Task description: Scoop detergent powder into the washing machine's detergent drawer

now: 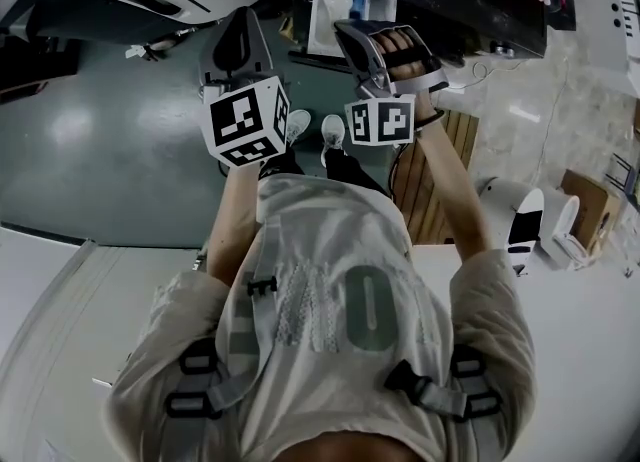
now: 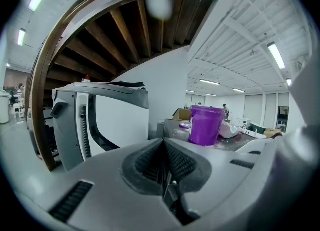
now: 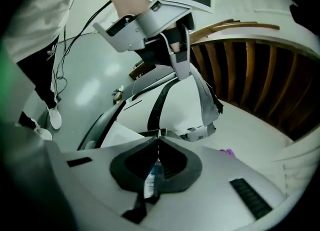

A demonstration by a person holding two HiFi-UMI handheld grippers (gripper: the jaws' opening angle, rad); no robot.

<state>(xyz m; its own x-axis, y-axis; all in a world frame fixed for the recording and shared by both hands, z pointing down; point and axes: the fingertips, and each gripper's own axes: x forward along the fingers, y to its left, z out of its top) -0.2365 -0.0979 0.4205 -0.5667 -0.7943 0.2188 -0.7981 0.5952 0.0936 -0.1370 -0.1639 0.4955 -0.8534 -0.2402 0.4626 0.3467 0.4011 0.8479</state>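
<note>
The white machine (image 2: 115,120) with its dark curved band stands at far left, below the wooden beams (image 2: 125,30). The left gripper (image 2: 163,144) is raised in front of it, its jaws pressed together with nothing between them. Right of the machine, the purple cup (image 2: 205,124) stands upright on the dark surface (image 2: 179,129) (its contents cannot be seen), well ahead of that gripper. The right gripper (image 3: 159,137) is likewise closed and empty. It is held just beside the left one, with the person's hand (image 1: 402,52) wrapped round its grip.
</note>
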